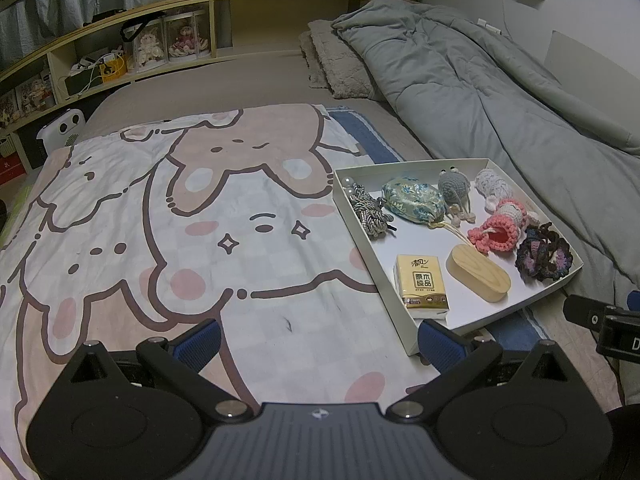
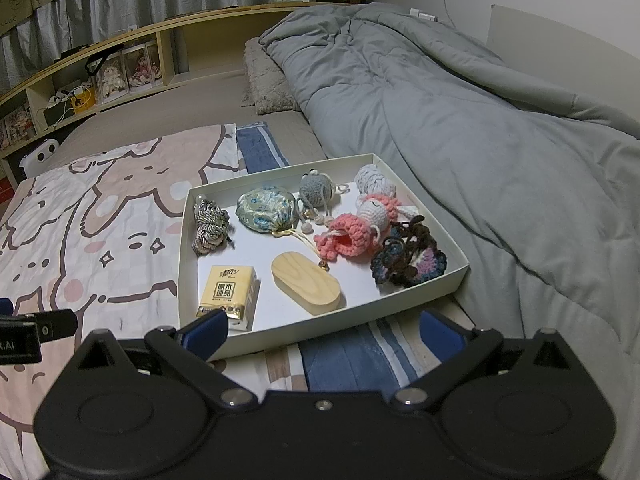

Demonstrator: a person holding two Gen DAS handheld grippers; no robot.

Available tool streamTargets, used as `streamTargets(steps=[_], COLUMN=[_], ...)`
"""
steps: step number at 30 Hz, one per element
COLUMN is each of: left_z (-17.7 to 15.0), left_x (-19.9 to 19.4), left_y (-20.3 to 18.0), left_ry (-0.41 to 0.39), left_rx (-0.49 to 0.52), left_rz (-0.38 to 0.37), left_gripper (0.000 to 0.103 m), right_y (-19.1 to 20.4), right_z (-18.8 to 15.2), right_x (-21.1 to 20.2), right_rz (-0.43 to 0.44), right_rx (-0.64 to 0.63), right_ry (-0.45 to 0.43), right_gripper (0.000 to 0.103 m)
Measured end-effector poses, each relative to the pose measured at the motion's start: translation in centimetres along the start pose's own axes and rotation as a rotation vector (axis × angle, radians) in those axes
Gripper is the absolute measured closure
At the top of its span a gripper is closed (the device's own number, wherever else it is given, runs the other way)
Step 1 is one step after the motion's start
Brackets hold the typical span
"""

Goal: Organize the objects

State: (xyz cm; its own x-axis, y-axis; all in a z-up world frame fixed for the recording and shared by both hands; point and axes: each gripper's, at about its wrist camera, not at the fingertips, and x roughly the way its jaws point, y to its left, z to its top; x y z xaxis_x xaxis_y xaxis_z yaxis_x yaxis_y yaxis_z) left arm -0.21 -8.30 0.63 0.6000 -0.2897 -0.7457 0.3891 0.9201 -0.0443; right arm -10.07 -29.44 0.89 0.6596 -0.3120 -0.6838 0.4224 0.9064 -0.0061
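A white shallow box point(image 2: 188, 240) point(image 1: 362, 248) lies on the bed and holds several small things: a yellow tissue pack point(image 2: 230, 292) point(image 1: 420, 286), an oval wooden piece point(image 2: 306, 288) point(image 1: 478, 276), a coiled cord point(image 2: 210, 226), a floral pouch point(image 2: 266, 210), a grey crochet toy point(image 2: 316, 192), a pink crochet doll point(image 2: 360, 228) and a dark crochet flower point(image 2: 408, 260). My right gripper point(image 2: 322, 334) hovers open just before the box's near wall. My left gripper point(image 1: 320, 342) stands open over the cartoon sheet point(image 1: 200, 220), left of the box. Nothing sits between either pair of fingers.
A rumpled grey duvet point(image 2: 460, 120) covers the bed's right side, with a fuzzy pillow point(image 2: 266, 84) behind the box. A wooden headboard shelf point(image 1: 160, 40) with doll cases runs along the back left. A blue striped towel point(image 2: 352, 356) lies under the box.
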Motion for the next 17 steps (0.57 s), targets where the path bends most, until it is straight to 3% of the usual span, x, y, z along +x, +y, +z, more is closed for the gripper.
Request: streamTargets(steps=[17], left_z=[-0.25], left_x=[0.08], left_y=[-0.27], left_ry=[0.0], left_rx=[0.003], left_rz=[-0.001], left_gripper=[0.0], right_y=[-0.02], right_z=[0.02], right_x=[0.01], right_rz=[0.0], right_rx=[-0.001], right_ry=[0.001], right_gripper=[0.0])
